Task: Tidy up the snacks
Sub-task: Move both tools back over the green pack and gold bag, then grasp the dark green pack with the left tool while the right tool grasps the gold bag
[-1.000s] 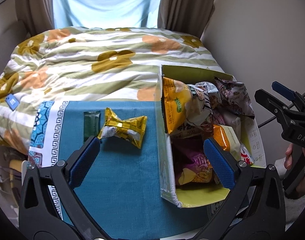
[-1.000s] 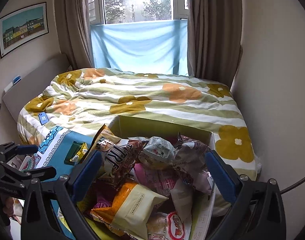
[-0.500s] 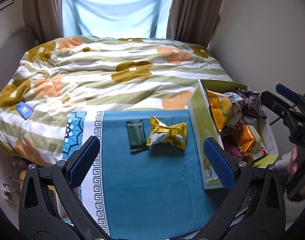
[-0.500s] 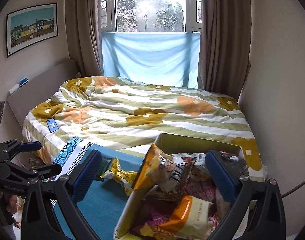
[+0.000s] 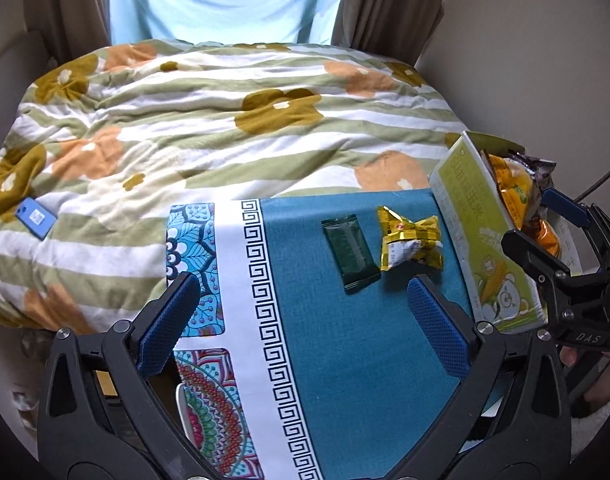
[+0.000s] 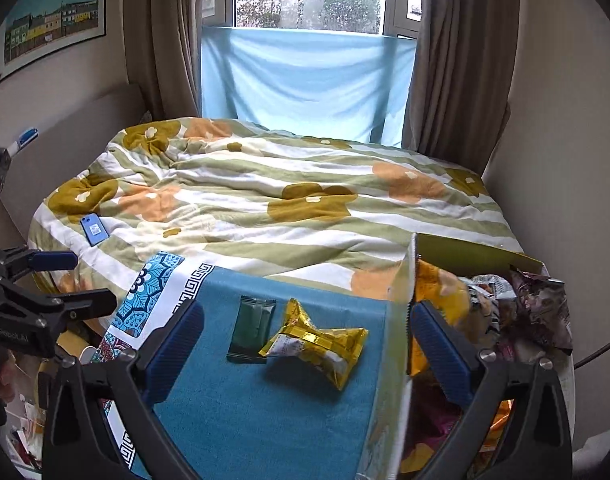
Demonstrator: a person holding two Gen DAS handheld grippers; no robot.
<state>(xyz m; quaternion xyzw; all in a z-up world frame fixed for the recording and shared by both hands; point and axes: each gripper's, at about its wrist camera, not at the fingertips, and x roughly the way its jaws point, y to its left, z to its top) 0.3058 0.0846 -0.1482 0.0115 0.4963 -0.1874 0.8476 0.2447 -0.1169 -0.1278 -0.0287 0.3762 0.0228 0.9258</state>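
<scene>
Left wrist: gold snack packet (image 5: 411, 249) lies just beyond the wide-open, empty left claw (image 5: 301, 318).

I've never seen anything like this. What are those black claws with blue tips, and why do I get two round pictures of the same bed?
There is no robot here. A person holds a pair of hand-operated tongs in each hand, and a wide-angle camera on each pair looks forward along its fingers; that is why the pictures look round. One picture comes from the left tongs, the other from the right tongs. Both pairs are open and hold nothing. In front lies a blue cloth at the foot of a flowered bed. On it rest two loose snacks: a dark green packet and a gold-wrapped one. Beside them stands a green box full of snack bags.
</scene>
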